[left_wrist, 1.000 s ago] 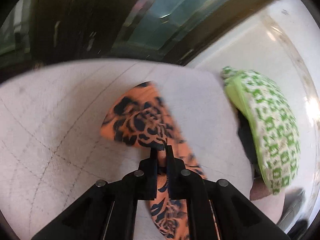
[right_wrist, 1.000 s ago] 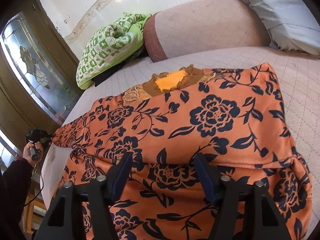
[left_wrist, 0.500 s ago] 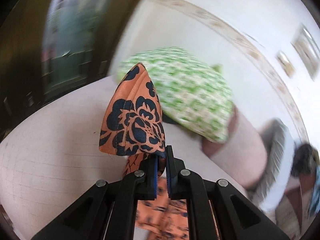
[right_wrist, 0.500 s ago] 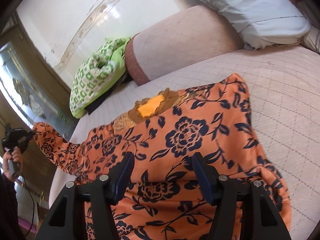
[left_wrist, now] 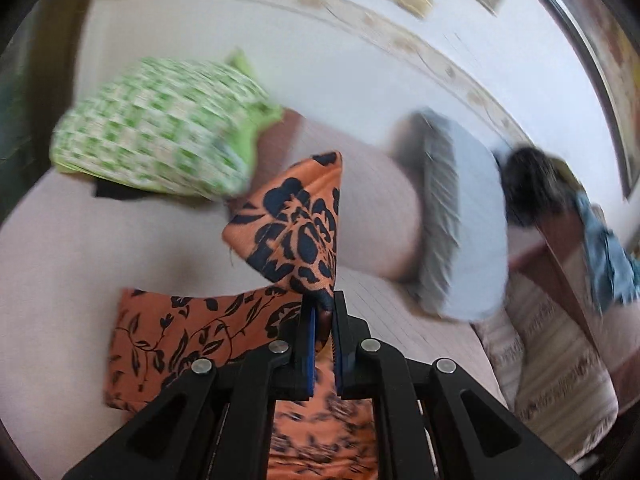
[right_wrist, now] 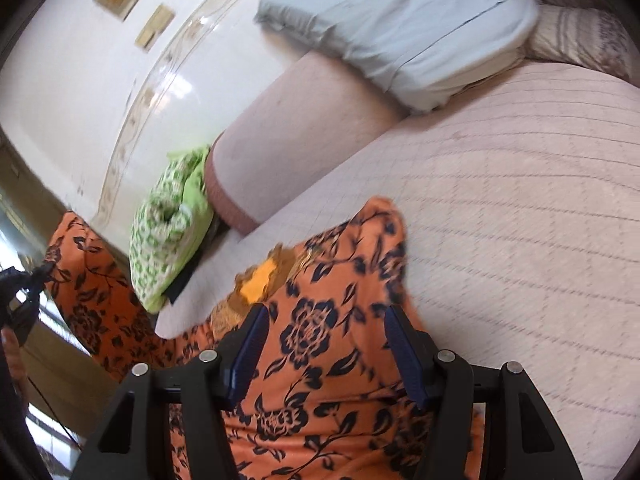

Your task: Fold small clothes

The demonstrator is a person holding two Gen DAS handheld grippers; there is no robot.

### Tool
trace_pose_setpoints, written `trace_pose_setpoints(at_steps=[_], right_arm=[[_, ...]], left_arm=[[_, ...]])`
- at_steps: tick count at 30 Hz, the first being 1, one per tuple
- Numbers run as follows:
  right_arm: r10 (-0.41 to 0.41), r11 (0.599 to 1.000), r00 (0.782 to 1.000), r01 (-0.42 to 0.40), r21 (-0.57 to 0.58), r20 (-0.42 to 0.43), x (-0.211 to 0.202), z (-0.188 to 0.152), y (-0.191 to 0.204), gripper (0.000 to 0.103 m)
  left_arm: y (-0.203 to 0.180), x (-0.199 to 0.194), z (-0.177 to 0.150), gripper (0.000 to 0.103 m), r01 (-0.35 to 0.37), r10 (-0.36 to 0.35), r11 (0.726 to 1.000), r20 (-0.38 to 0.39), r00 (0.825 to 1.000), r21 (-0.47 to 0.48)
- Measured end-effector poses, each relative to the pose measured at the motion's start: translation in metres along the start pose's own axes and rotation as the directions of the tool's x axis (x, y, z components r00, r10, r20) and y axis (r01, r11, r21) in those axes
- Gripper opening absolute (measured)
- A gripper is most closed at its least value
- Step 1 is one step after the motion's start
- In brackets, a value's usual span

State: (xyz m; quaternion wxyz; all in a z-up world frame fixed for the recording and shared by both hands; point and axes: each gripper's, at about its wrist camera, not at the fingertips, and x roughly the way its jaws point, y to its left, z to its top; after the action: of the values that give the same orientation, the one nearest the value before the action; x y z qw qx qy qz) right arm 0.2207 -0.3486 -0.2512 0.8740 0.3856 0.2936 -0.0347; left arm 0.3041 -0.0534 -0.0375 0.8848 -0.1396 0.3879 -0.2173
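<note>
In the left wrist view, the left gripper (left_wrist: 323, 312) was clamped on a fold of the orange floral garment (left_wrist: 296, 224), its 2 blue-padded jaws pressed together with cloth pinched between them. The gripped corner stood up above the fingertips in a peaked flap, while the rest of the garment lay spread on the pink quilted bed (left_wrist: 72, 264) below. A green-and-white checked bundle (left_wrist: 160, 136) sat near the bed's far left edge, and a grey pillow (left_wrist: 460, 224) leaned at the head end.

In the right wrist view, the right gripper (right_wrist: 324, 344) stood with its jaws apart above the garment (right_wrist: 320, 320), the pads pressing on nothing. The garment covered the near part of the bed (right_wrist: 520, 200), with 1 sleeve lifted off the left edge towards the left gripper (right_wrist: 24, 284).
</note>
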Motion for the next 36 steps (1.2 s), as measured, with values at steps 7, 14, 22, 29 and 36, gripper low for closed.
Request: trace_pose_setpoints(at_steps=[7, 14, 22, 29, 36], right_arm=[[-0.023, 0.997, 0.999, 0.02, 0.077, 0.033, -0.012, 0.017, -0.028, 0.063], [-0.008, 0.987, 1.0, 0.009, 0.161, -0.006, -0.01, 0.022, -0.045, 0.063], [0.031, 0.995, 0.997, -0.024, 0.096, -0.07, 0.002, 0.019, -0.029, 0.063], [0.126, 0.99, 0.98, -0.113, 0.09, -0.153, 0.029, 0.019, -0.022, 0.063], [0.08, 0.996, 0.964, -0.067, 0.059, -0.252, 0.073, 0.018, -0.02, 0.064]], left_arm=[[-0.055, 0.081, -0.061, 0.009, 0.075, -0.067, 0.997, -0.195, 0.978, 0.034], [-0.041, 0.075, -0.08, 0.066, 0.073, -0.051, 0.99, -0.181, 0.982, 0.119], [0.076, 0.045, -0.091, 0.07, -0.197, 0.197, 0.98, -0.047, 0.979, 0.01], [0.17, 0.04, -0.128, 0.07, -0.353, 0.353, 0.91, -0.04, 0.935, -0.217], [0.195, 0.046, -0.135, 0.07, -0.416, 0.426, 0.878, -0.01, 0.905, -0.235]])
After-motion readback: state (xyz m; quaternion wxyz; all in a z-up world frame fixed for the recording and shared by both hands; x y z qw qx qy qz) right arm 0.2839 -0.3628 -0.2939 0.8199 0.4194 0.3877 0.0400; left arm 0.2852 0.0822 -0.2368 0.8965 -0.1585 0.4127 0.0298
